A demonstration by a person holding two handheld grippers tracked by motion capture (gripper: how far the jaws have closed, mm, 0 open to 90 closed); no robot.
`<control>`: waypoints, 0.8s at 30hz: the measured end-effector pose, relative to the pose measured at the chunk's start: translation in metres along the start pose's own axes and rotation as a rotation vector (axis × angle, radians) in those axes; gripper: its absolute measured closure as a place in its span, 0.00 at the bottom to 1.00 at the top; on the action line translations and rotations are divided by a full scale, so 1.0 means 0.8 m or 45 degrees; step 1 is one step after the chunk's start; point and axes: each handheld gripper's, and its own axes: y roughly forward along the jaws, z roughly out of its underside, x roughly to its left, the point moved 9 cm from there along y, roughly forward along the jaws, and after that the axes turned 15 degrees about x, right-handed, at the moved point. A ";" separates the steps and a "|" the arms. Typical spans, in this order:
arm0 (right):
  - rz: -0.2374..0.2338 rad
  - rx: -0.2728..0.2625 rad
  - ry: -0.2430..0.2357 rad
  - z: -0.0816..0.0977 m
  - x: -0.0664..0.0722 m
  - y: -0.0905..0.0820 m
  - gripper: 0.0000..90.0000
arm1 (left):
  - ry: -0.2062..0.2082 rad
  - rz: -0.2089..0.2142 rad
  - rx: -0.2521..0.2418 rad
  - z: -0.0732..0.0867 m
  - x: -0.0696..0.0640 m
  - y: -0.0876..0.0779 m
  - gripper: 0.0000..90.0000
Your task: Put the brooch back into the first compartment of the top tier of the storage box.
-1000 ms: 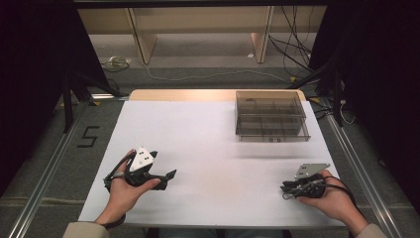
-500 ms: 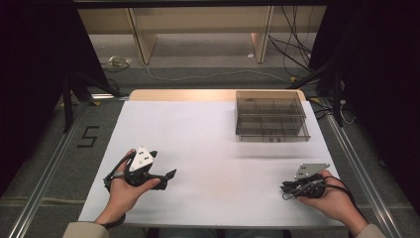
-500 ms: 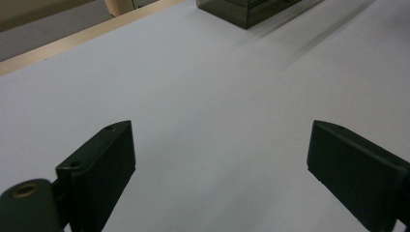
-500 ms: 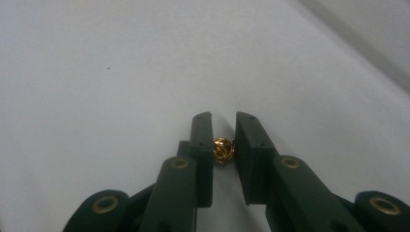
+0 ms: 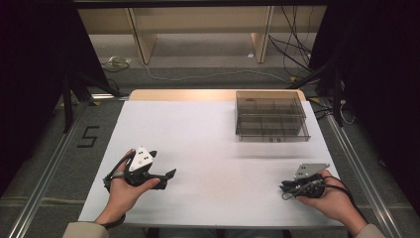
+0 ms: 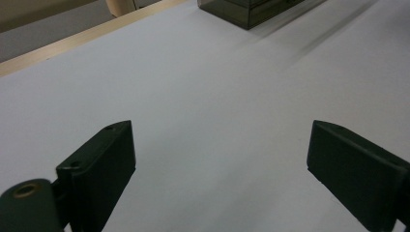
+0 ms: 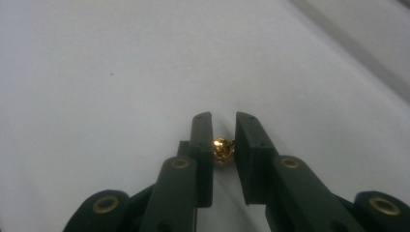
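I hold a small round gold bead (image 7: 223,148) clamped between the jaws of my right gripper (image 7: 223,126), low over the white table (image 5: 213,148) and well short of the smoky clear compartment box (image 5: 271,117), toward my side and a little to its right. The bead sits far back from the jaw tips, pinched at a narrow spot on each side, so I judge the hold to be thin: a round, smooth thing like this can squirt out if I squeeze harder or tilt the wrist on the way to the box. Once loose it would roll across the bare table, perhaps off its edge. My left gripper (image 5: 148,173), to the left of the box and near me, has its jaws wide apart with nothing between them.
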 end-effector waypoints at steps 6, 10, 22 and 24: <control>0.005 -0.023 0.004 -0.004 0.000 -0.003 0.88 | 0.002 0.002 0.003 0.000 -0.001 0.001 0.11; 0.008 -0.042 0.008 -0.007 -0.001 -0.005 0.88 | 0.003 0.002 0.006 0.001 0.000 0.001 0.11; 0.021 -0.088 0.019 -0.012 -0.003 -0.010 0.88 | 0.001 0.001 0.006 0.001 0.000 0.002 0.11; 0.025 -0.099 0.020 -0.014 -0.003 -0.012 0.88 | 0.002 0.001 0.006 0.001 0.000 0.002 0.11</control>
